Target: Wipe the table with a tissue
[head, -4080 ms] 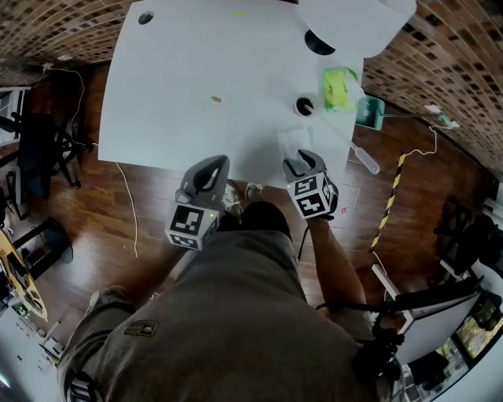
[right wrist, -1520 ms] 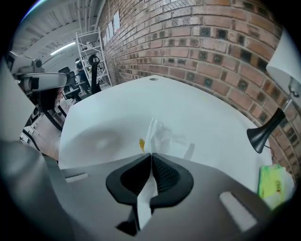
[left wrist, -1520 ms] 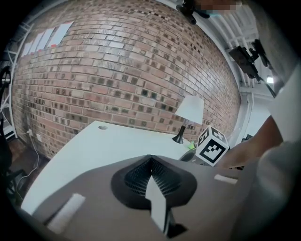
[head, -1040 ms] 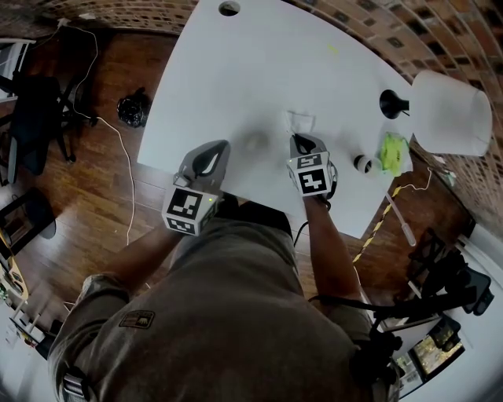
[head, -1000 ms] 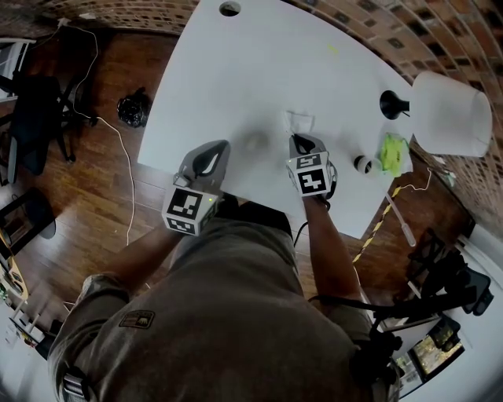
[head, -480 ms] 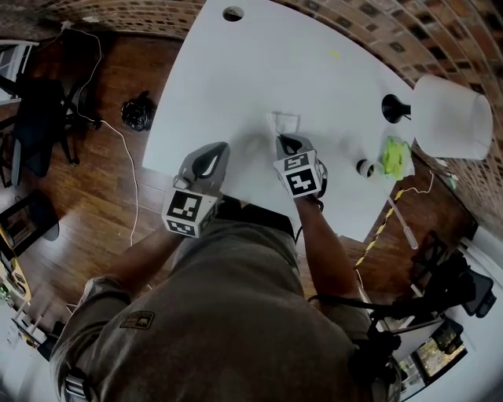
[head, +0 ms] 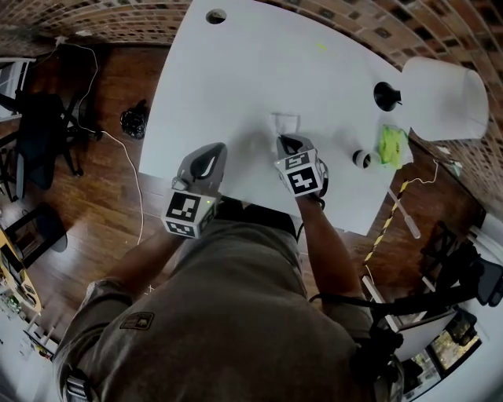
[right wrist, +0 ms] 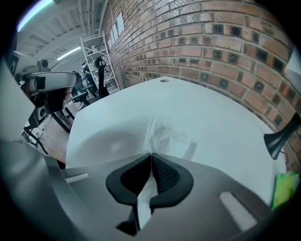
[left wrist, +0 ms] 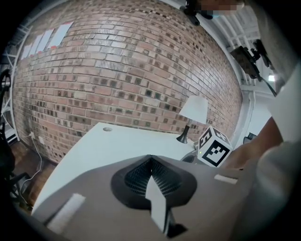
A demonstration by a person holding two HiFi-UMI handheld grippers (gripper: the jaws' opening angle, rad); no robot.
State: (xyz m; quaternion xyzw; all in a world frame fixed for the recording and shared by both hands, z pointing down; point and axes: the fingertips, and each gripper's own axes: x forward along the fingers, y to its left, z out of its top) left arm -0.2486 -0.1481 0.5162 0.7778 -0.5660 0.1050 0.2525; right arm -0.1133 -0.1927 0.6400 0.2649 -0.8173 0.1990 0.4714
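**Right gripper pinches the tissue on the white table**

Nearest in the head view, the person's left gripper [head: 209, 151] hangs over the table's near edge, off the surface. Its own view shows the left gripper's tips pressed together [left wrist: 150, 159] (a pale strip sits in the hollow behind them; what it is I cannot tell).

Just beyond, the right gripper [head: 284, 141] is tilted steeply down onto the table [head: 236, 71]. Its jaws are clamped on the tissue [head: 284, 124]. In the right gripper view the right gripper [right wrist: 151, 154] has a tail of the tissue [right wrist: 165, 136] running back through the hollow, and the crumpled rest fans out ahead of the tips, lying on the white tabletop.

Farther right on the table are a small round black-and-white object [head: 361, 159] and, beside it, a bright green item [head: 391, 146]. Past them stands a lamp [head: 440, 98] with a white shade and a black base. A round hole [head: 214, 16] is at the table's far edge, with the brick wall [right wrist: 211, 33] behind.
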